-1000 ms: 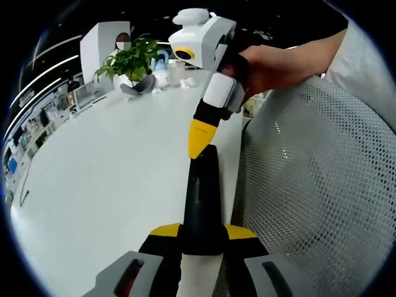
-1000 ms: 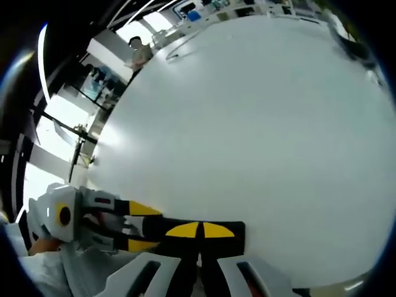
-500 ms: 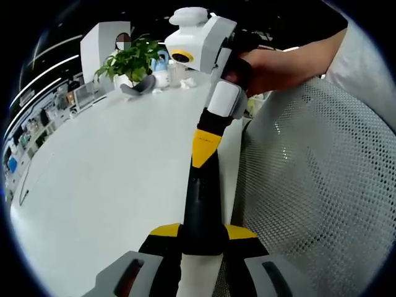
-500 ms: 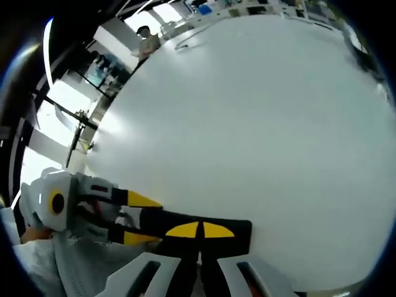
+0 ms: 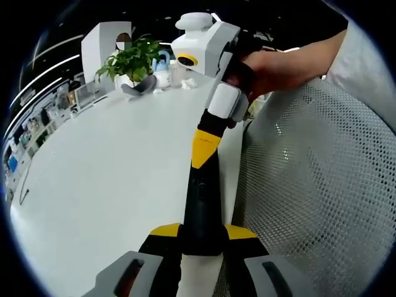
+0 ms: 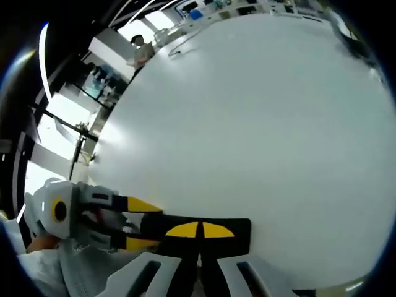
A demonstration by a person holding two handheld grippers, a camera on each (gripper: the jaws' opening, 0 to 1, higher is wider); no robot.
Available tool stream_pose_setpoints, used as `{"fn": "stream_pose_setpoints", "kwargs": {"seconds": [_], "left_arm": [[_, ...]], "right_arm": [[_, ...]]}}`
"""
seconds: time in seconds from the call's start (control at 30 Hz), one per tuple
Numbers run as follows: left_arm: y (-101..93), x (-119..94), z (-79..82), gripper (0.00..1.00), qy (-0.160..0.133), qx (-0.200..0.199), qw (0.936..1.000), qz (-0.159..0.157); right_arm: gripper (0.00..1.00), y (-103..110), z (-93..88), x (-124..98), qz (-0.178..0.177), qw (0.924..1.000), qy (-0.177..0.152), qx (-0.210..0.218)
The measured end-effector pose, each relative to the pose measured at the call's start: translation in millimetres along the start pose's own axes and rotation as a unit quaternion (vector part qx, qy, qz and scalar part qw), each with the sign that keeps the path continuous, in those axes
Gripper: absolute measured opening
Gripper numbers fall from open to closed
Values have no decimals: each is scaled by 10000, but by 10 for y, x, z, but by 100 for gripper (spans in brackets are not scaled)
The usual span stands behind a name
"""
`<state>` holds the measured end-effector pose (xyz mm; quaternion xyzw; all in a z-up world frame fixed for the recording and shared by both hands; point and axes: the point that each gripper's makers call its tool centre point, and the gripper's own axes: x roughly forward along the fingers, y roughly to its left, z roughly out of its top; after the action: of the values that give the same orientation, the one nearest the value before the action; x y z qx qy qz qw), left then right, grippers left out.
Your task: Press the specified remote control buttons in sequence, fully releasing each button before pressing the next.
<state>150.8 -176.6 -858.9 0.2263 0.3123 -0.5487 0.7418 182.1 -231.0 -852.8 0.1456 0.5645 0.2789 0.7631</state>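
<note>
A black remote control (image 5: 203, 204) stands between the yellow-tipped jaws of my left gripper (image 5: 203, 232), which is shut on its near end. My right gripper (image 5: 203, 150), held by a hand (image 5: 272, 65), comes down from above. Its yellow fingertips are shut together and rest on the remote's far part. In the right gripper view my right gripper (image 6: 199, 230) is shut, tips over the remote (image 6: 240, 231). There the left gripper (image 6: 141, 224) reaches in from the left, clamped on the remote's other end. The buttons under the tip are hidden.
A white table (image 5: 105, 167) spreads to the left and beyond (image 6: 247, 124). A grey mesh chair back (image 5: 309, 185) is at the right. A potted plant (image 5: 130, 59) and small items stand at the table's far end. A person (image 6: 140, 46) stands far off.
The right gripper's shut tip has slid a little from the remote's far end down onto its face. The left gripper keeps its hold and has not moved.
</note>
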Motion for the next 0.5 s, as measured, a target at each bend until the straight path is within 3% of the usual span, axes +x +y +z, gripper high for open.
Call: {"fn": "stream_pose_setpoints", "kwargs": {"seconds": [0.2, 0.5], "left_arm": [[-2, 0, 2, 25, -11, -2, 10000, 2], [-2, -2, -1, 25, -8, -7, 10000, 9]], "right_arm": [[0, 5, 5, -21, 220, 9981, 13, 570], [0, 18, -22, -34, 292, 9973, 150, 650]]}}
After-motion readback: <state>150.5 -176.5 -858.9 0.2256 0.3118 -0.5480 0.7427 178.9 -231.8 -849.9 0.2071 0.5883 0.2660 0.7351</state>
